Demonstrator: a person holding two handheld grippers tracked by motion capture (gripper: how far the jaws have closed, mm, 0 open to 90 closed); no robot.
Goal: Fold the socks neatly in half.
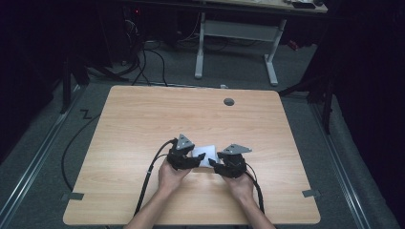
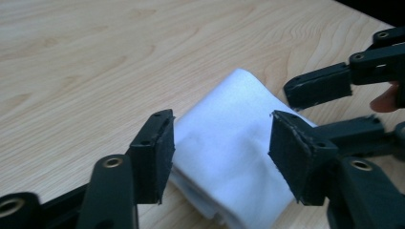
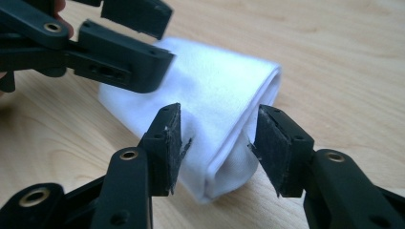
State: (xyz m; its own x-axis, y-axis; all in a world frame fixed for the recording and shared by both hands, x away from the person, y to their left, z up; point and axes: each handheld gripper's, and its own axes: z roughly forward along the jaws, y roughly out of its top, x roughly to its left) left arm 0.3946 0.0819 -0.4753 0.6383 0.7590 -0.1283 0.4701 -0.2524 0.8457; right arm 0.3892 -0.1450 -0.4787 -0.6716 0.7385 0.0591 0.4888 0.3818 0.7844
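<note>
A folded white cloth [image 1: 204, 155] lies on the wooden table [image 1: 143, 119] near its front edge, between the two grippers. My left gripper [image 1: 199, 158] comes at it from the left, my right gripper [image 1: 213, 164] from the right, each held in a hand. In the left gripper view the cloth [image 2: 229, 143] lies between and beyond the left gripper's [image 2: 219, 148] spread jaws, whose pads do not press on it. In the right gripper view the cloth's [image 3: 219, 95] folded end sits between the right gripper's [image 3: 217, 143] jaws, which stand apart around it.
A grey grommet hole [image 1: 229, 101] sits near the table's far edge. Beyond the table stand a white desk frame [image 1: 236, 33] and cables [image 1: 143, 62] on the grey floor. A black cable [image 1: 145, 181] trails from the left gripper across the table's front.
</note>
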